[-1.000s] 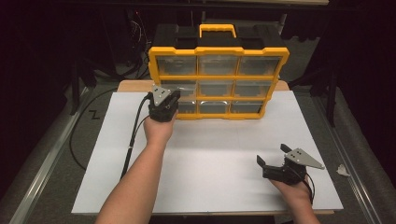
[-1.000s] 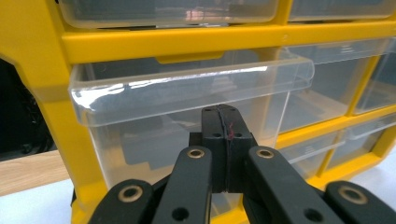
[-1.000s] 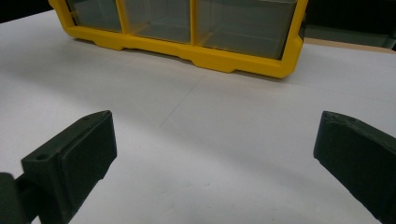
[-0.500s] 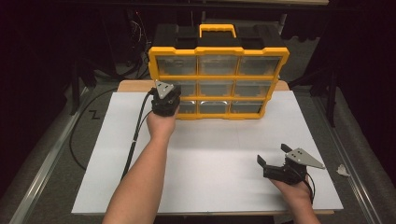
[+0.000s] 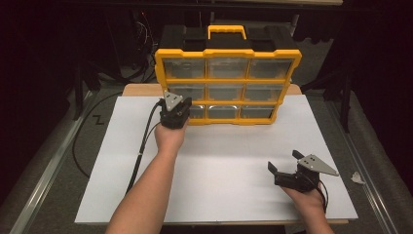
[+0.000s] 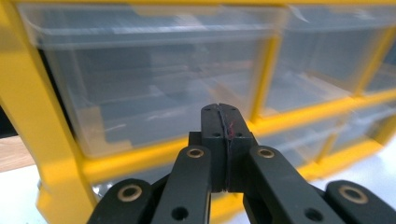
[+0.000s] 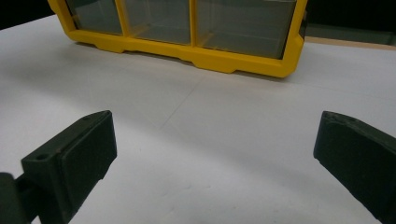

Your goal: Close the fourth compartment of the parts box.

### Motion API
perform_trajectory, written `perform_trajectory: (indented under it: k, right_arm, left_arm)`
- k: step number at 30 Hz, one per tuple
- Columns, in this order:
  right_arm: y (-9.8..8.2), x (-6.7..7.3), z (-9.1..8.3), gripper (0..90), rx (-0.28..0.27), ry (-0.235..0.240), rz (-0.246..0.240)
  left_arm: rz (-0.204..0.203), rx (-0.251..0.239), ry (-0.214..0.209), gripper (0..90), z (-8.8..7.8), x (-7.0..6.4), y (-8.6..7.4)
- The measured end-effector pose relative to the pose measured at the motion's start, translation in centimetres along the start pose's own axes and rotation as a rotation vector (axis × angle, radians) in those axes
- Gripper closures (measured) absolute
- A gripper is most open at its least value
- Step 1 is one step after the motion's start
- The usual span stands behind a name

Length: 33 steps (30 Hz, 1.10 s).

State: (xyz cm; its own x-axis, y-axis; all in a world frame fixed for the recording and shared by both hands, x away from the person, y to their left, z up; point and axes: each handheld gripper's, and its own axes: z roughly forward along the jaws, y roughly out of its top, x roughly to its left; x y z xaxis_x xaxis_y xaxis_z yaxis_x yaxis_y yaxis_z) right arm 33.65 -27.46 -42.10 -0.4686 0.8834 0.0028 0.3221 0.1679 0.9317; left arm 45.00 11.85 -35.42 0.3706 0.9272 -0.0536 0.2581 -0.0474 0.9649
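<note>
The organizer box (image 5: 228, 73) is made of hard yellow plastic with a black back part and a yellow handle (image 5: 226, 31) on top. It stands upright at the far side of the white table sheet (image 5: 219, 161), its front facing the person. The front is a grid of nine clear plastic drawers, three rows of three, and yellow bars run between them. The drawers look smooth and a little milky; what lies inside them is hard to make out through the plastic.

The left gripper (image 5: 176, 113) is at the lower left corner of the box, just at the front of the left drawers (image 6: 149, 84). In the left gripper view its two black jaws are pressed together with nothing between them, and the tips stand very close to a clear drawer; I cannot tell if they touch it. The yellow left frame (image 6: 32, 116) is cut off by the edge of that view.

The right gripper (image 5: 285, 169) rests low over the white sheet, well apart from the box. Its jaws are spread wide, with flat matte pads (image 7: 88, 154), and hold nothing. In the right gripper view the top of the box is cut off.
</note>
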Motion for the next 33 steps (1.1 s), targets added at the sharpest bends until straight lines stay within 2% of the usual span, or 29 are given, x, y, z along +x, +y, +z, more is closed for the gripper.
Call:
perform_trajectory:
  k: [3,6,14,18,24,28,30,33]
  right_arm:
    - [0.0,0.0,0.0,0.6,0.001,0.0,-0.001]
    - [0.1,0.2,-0.1,0.7,0.003,-0.001,-0.004]
    - [0.1,0.6,-0.1,0.7,0.011,-0.004,-0.018]
    - [0.0,0.7,0.0,0.7,0.016,-0.002,-0.021]
    - [-0.2,0.6,-0.2,0.7,0.02,-0.006,-0.014]
    - [-0.2,0.5,-0.2,0.7,0.02,-0.009,-0.014]
    - [-0.2,0.6,-0.2,0.7,0.019,-0.009,-0.015]
    - [-0.3,0.6,-0.2,0.7,0.026,-0.007,-0.017]
  left_arm:
    - [0.025,-0.012,-0.03,89.6,-1.4,-0.3,-0.6]
    - [0.022,-0.018,-0.056,89.6,-3.0,-0.2,-1.3]
    - [0.032,0.003,-0.082,89.5,-6.5,1.0,-3.8]
    - [0.053,0.026,-0.092,89.5,-8.0,1.7,-5.4]
    - [0.069,0.074,-0.088,88.8,-10.5,3.1,-7.8]
    - [0.075,0.071,-0.079,88.4,-12.1,4.0,-8.9]
    - [0.099,0.073,-0.064,88.4,-13.0,4.4,-9.4]
    - [0.087,0.068,-0.062,88.4,-14.1,5.1,-9.8]
